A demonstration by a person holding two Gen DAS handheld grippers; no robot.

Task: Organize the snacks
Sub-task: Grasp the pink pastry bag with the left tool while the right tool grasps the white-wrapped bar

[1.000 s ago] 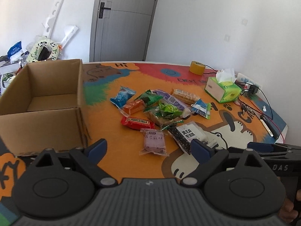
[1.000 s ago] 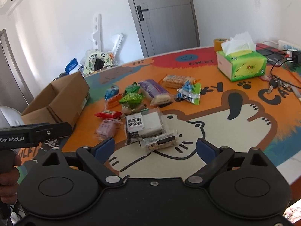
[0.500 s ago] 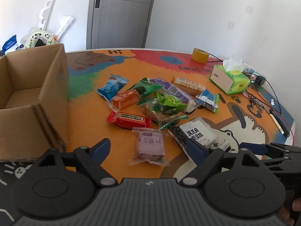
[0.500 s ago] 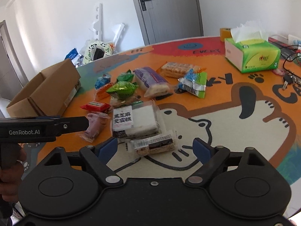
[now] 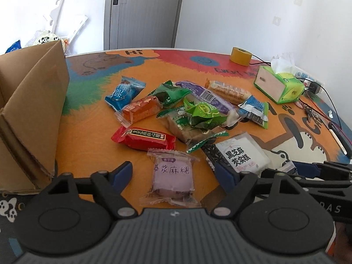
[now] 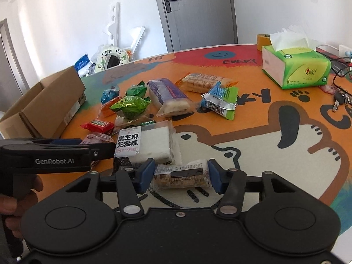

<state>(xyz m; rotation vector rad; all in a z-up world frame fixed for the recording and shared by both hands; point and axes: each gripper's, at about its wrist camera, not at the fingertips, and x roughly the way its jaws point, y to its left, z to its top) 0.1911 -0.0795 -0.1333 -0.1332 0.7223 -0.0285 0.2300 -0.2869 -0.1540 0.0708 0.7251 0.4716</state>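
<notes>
1. Right wrist view: the right gripper [image 6: 180,176] is hanging low over the cartoon-printed orange table mat [image 6: 275,132], its jaws spread on either side of a clear-wrapped grain bar with a white barcode strip [image 6: 181,173]; contact is not showing yet.
2. Left wrist view: the left gripper [image 5: 173,176] is sitting with jaws spread around a clear packet holding a pale purple cake [image 5: 172,177], not visibly touching it.
3. The open brown cardboard box [image 5: 33,110] is standing to the left, near the pile of mixed wrapped snacks [image 5: 193,114] in the middle of the mat.
4. Both packets are probably handling as light items with slick, crinkly film. The bar is likely crumbling under hard squeezing, and the cake is likely squashing, so a gentle pinch across the middle of each body, not the loose sealed ends, seems wisest.
5. The bar's near edge is disappearing behind the gripper body, a black-and-white labelled packet [image 6: 143,146] is partly covered by the left gripper's arm, and the box floor is cut off.
</notes>
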